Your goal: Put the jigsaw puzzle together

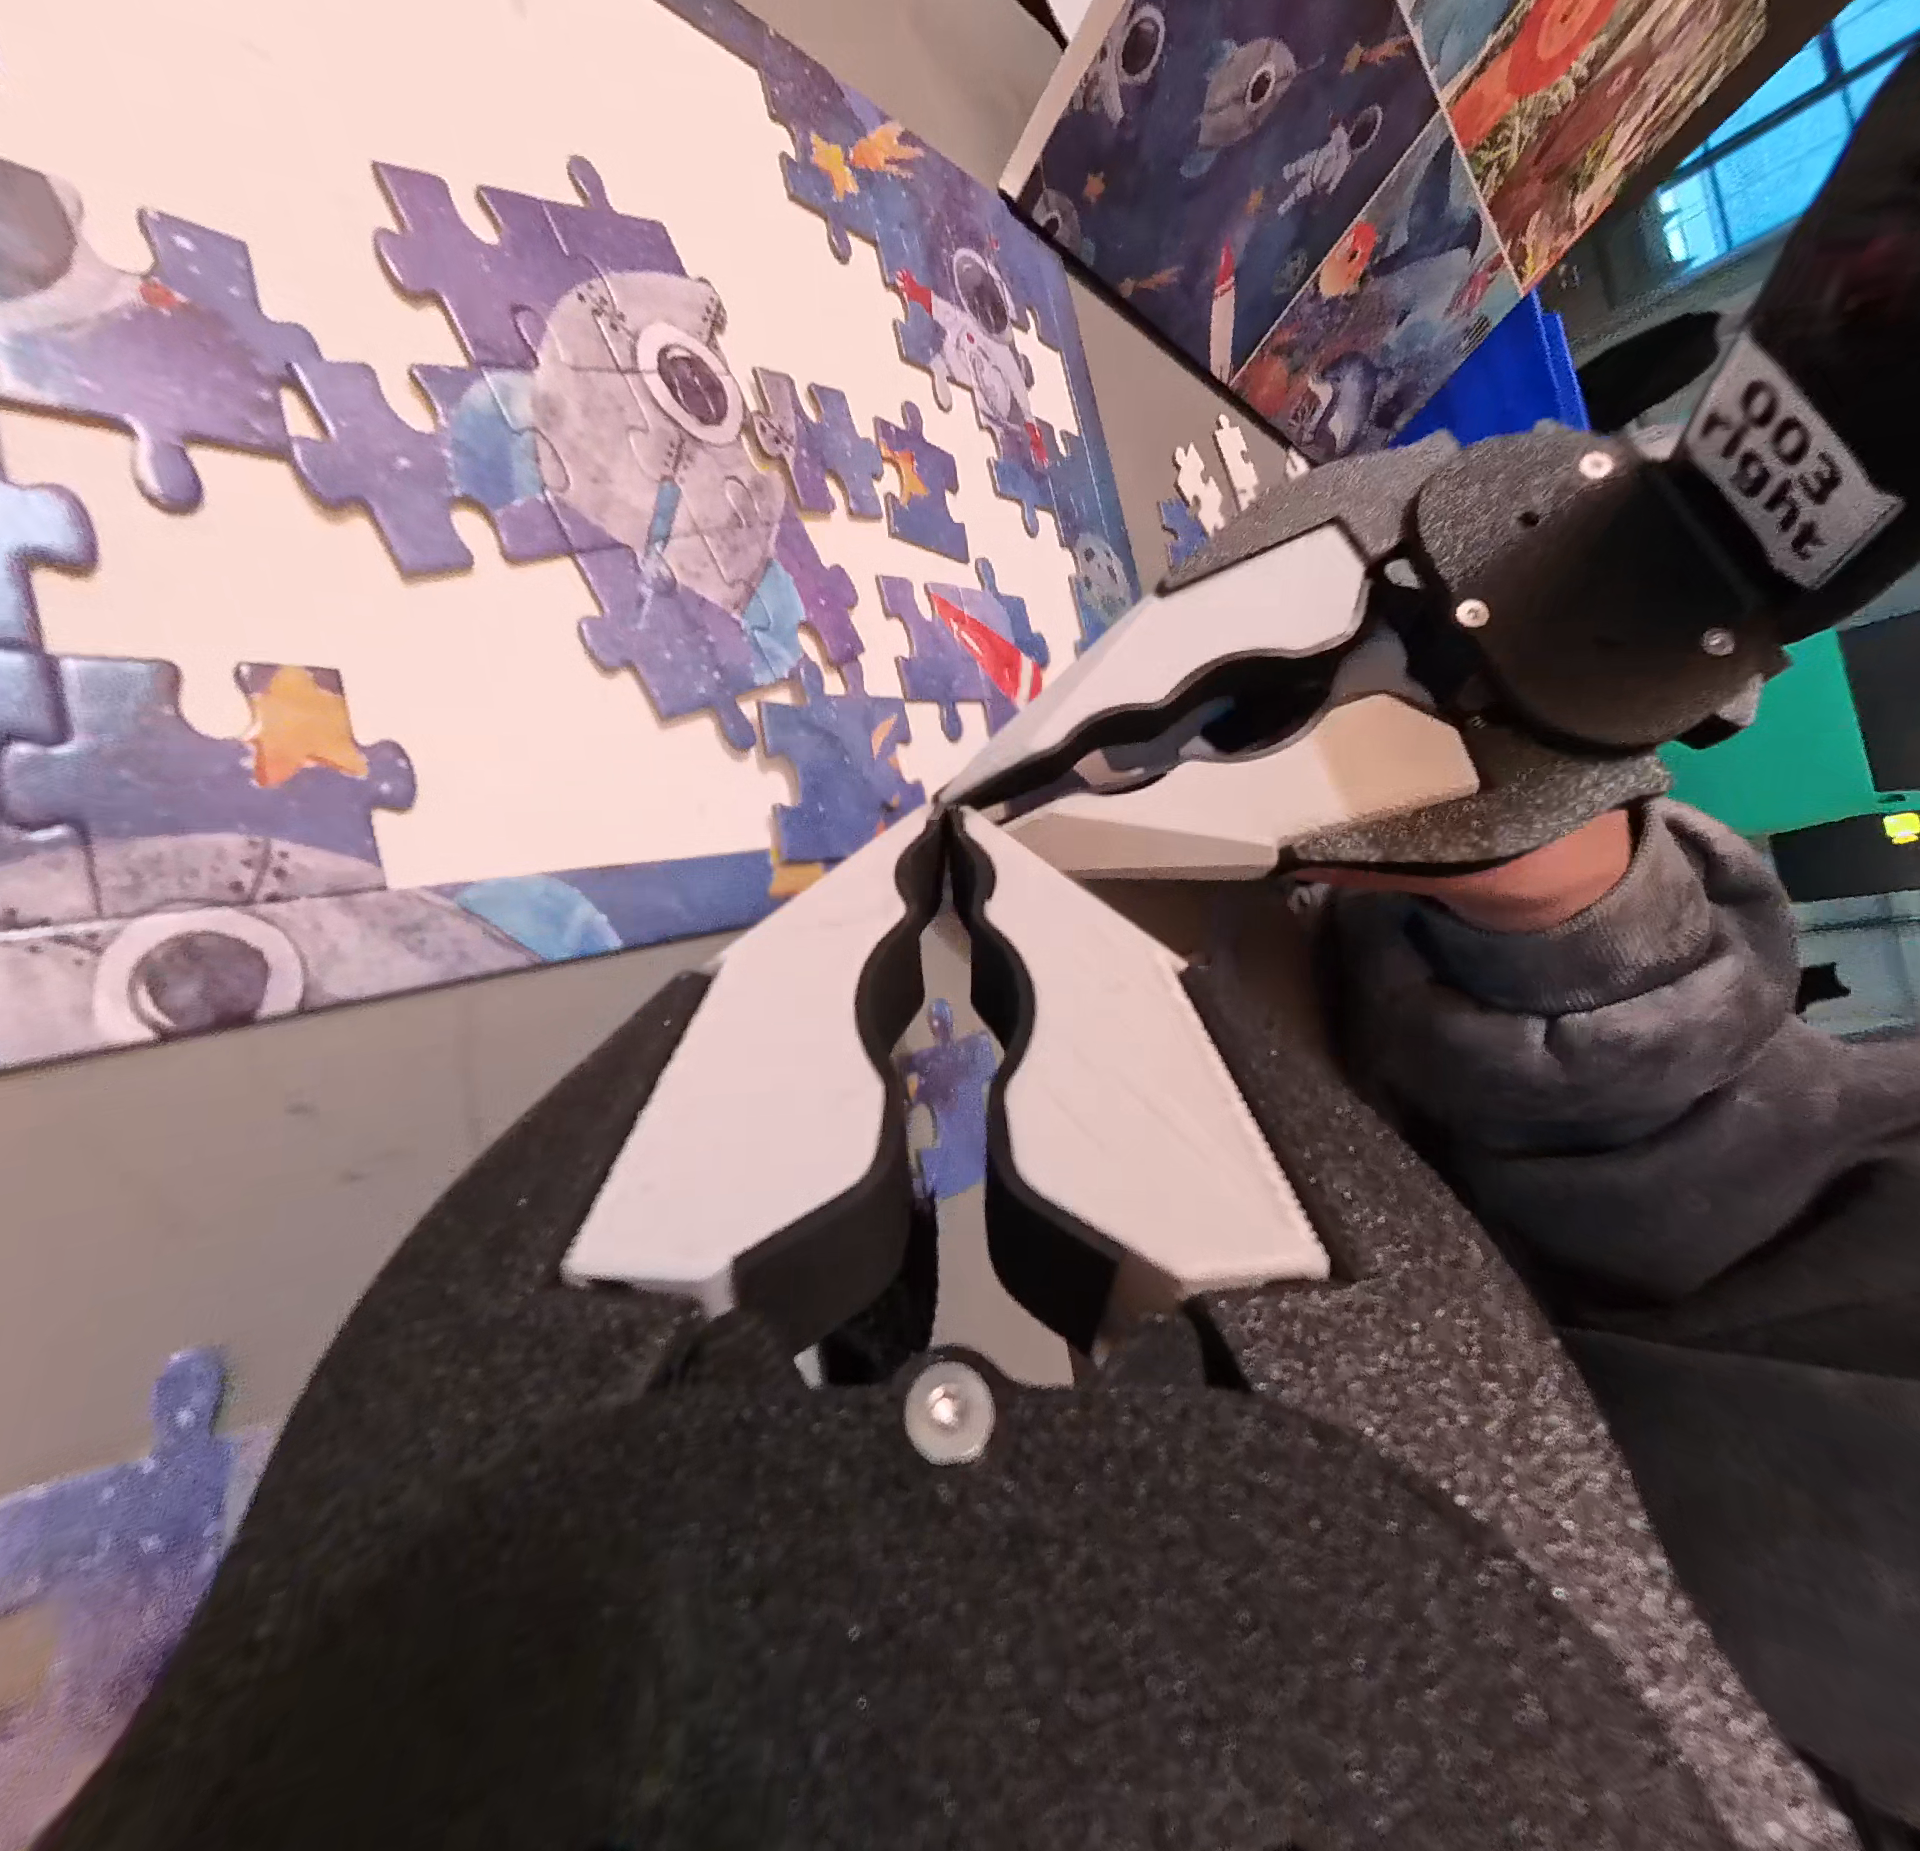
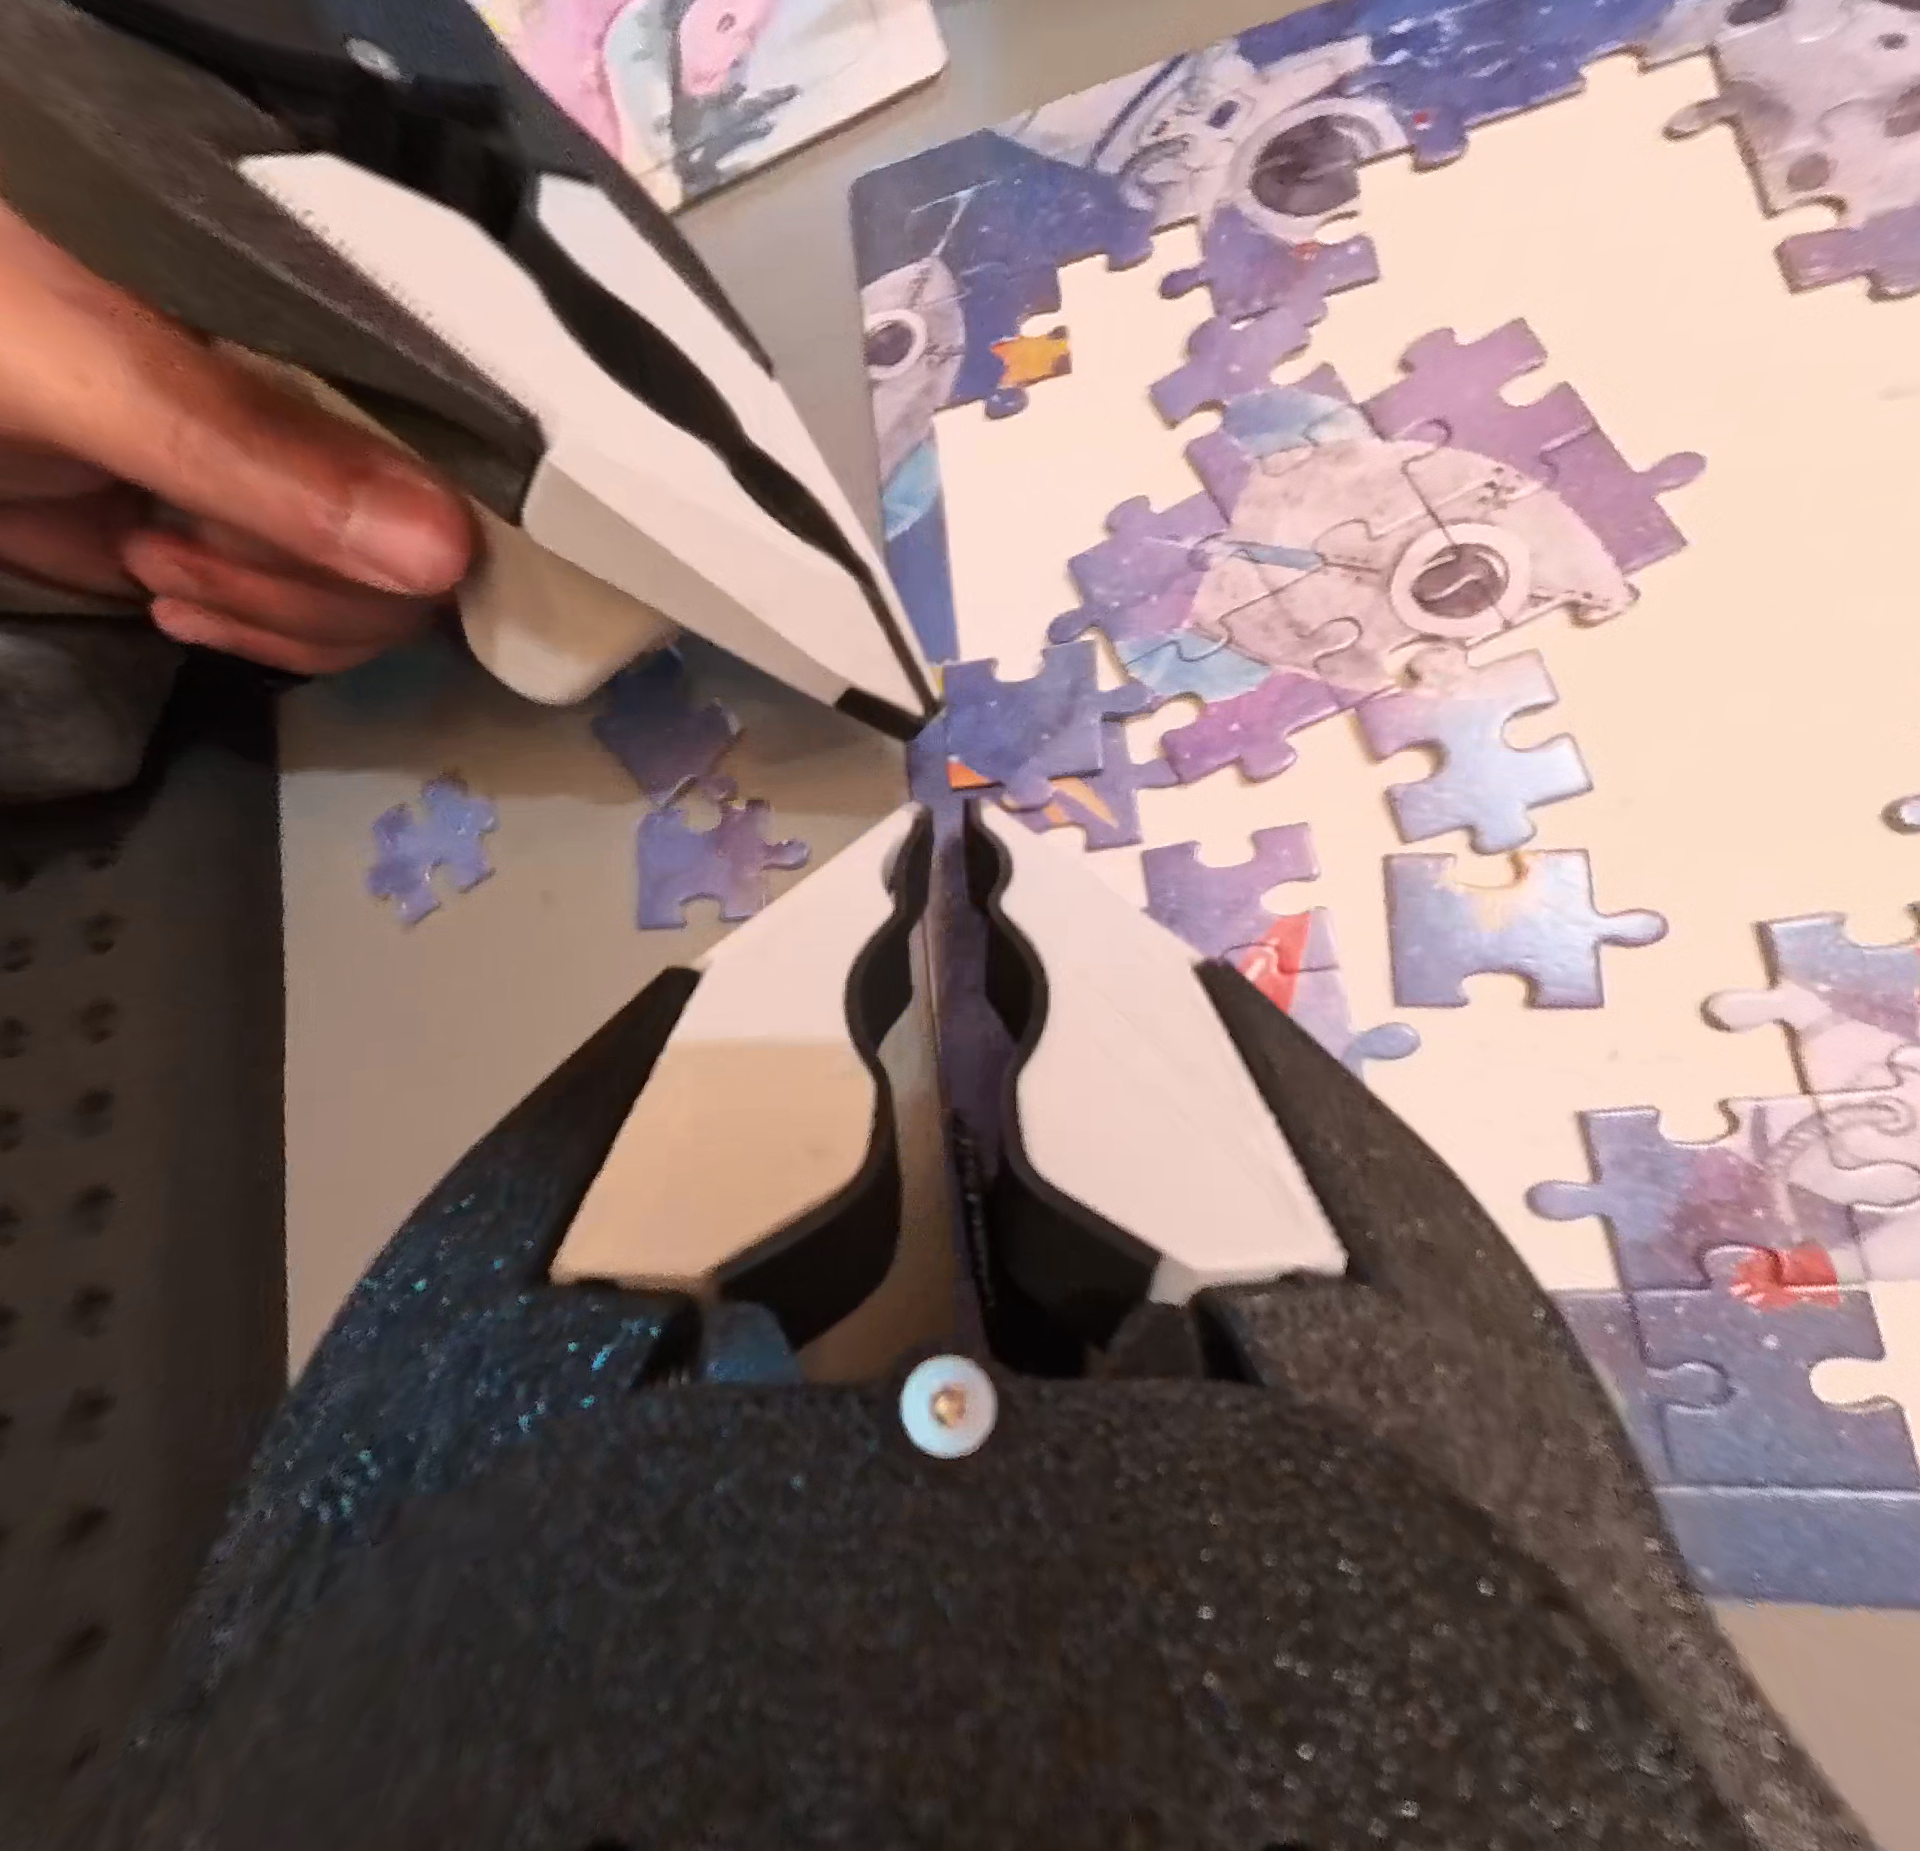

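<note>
The space-themed puzzle board (image 1: 312,56) (image 2: 1558,243) lies on the table, partly filled with blue and purple pieces. A blue piece (image 2: 1023,715) (image 1: 831,778) sits at the board's near corner, resting partly over neighbouring pieces. My left gripper (image 1: 943,833) (image 2: 906,712) is shut, and its tips touch that piece's edge. My right gripper (image 2: 940,816) (image 1: 954,802) is also shut, and its tips meet the same corner of the piece. I cannot see whether either pinches the piece.
Loose blue pieces (image 2: 431,845) (image 2: 707,866) lie on the grey table beside the board. The puzzle box (image 1: 1299,170) stands past the board's far end. Another picture board (image 2: 727,45) lies farther off. A hand (image 2: 260,513) holds the left gripper.
</note>
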The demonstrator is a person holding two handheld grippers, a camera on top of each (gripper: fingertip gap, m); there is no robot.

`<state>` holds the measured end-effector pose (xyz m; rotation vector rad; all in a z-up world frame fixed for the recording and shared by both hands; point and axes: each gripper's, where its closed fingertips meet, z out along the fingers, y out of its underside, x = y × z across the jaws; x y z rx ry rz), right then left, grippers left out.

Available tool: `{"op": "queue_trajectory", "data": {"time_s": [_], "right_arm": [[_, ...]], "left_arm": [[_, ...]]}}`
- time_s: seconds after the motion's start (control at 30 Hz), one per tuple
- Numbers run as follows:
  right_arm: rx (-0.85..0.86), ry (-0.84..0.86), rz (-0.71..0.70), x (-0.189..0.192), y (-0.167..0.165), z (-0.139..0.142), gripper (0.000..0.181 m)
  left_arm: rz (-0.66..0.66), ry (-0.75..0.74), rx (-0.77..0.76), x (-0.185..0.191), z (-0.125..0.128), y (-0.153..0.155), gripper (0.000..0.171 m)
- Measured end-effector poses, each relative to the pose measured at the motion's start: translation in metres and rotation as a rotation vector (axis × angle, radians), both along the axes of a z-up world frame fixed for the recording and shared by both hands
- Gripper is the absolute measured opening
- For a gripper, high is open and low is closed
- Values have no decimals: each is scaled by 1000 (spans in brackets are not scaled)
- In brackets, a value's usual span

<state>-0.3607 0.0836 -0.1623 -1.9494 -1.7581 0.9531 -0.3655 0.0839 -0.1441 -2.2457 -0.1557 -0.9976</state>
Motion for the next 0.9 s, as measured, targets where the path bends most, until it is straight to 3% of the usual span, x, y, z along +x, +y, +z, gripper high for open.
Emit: {"op": "queue_trajectory", "data": {"time_s": [0.1,0.27,0.4,0.6,0.9], "right_arm": [[86,-16,0,3,9,4,3],[100,24,-24,-21,37,17,0],[180,-56,22,-49,47,-3,0],[252,-5,-41,-80,59,-3,0],[249,-73,-124,-79,78,-8,0]], "left_arm": [[31,102,30,-17,1,-3,0],[-1,402,76,-45,-15,4,0],[-14,448,47,-43,-28,5,0],[8,457,66,-44,-28,4,0],[-1,478,73,-43,-28,4,0]]}}
